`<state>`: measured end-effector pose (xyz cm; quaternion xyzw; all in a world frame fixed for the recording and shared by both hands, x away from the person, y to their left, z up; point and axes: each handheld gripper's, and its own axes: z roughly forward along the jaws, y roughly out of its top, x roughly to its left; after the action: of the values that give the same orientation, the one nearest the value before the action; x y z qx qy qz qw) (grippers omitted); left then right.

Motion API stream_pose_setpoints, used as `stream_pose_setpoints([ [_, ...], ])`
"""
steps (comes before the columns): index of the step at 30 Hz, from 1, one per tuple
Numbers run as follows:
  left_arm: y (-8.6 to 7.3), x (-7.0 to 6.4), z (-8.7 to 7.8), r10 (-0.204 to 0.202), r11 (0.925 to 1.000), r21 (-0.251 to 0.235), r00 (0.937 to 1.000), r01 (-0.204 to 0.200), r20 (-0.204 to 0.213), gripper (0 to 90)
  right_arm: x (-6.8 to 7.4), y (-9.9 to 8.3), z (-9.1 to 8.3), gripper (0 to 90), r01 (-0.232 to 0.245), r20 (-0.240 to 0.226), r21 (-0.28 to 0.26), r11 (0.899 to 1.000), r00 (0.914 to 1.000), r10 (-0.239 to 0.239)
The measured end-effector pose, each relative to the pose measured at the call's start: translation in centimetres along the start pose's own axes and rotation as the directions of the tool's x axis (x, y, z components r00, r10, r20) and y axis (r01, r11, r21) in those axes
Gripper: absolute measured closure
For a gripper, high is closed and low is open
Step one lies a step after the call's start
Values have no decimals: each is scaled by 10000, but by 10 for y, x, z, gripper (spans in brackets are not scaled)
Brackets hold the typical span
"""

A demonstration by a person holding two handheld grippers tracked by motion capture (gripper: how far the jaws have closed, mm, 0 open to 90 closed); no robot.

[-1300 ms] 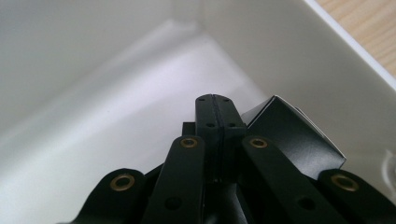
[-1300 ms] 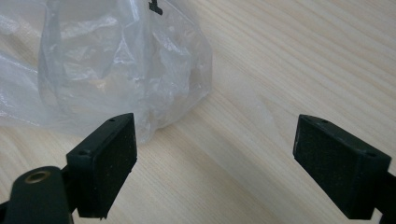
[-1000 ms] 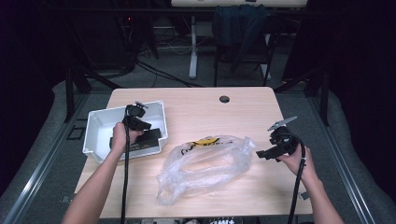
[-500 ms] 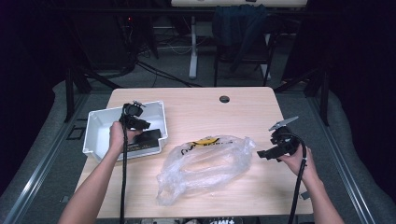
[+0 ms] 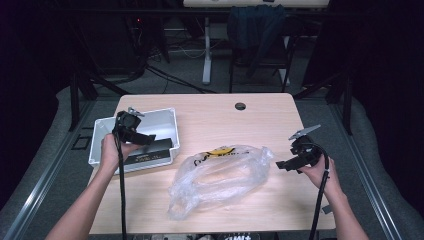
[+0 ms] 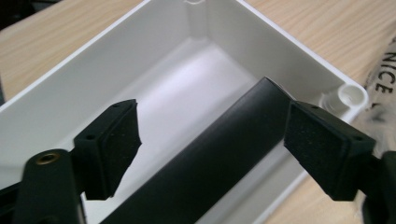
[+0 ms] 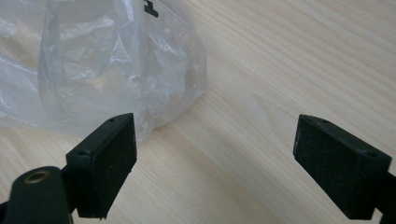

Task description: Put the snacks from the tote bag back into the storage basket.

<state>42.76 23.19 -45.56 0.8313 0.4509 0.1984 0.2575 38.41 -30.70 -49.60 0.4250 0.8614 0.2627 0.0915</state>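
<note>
A white plastic bin (image 5: 102, 127) sits on the left of the wooden table (image 5: 260, 125). A long black bar (image 5: 150, 149) lies inside it along its near wall. My left gripper (image 5: 145, 140) hangs over the bin, open, its jaws on either side of the black bar (image 6: 210, 163) without closing on it. The left gripper's (image 6: 212, 123) pads stand wide apart above the white bin (image 6: 93, 79). A crumpled clear plastic bag (image 5: 220, 177) lies mid-table. My right gripper (image 5: 282, 164) is open just right of the bag, with the bag's (image 7: 116, 60) edge by its left jaw. The right gripper (image 7: 215, 140) holds nothing.
The bag carries yellow and black printing (image 5: 217, 151) at its far side. A round cable hole (image 5: 240, 106) sits near the table's far edge. A chair with dark cloth (image 5: 257, 30) stands behind the table. Bare wood lies under and right of the right gripper.
My left hand and gripper have shifted slightly left over the bin. The right gripper, the bag and the black bar have stayed where they were.
</note>
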Motion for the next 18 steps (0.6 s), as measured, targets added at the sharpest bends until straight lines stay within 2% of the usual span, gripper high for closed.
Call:
stream_pose_setpoints([
  [5,-14,-9,-24,212,9990,-383,9996,-218,-165,157,0,0,0,130,-41,-28,-24,10000,10000,41],
  [11,-33,-17,-45,412,9981,-455,9988,-423,-250,152,0,-1,-1,129,-35,-30,13,10000,10000,35],
  [18,-56,-27,-63,452,9977,-480,9983,-469,-361,152,1,-1,-1,129,-47,-55,-1,10000,10000,47],
])
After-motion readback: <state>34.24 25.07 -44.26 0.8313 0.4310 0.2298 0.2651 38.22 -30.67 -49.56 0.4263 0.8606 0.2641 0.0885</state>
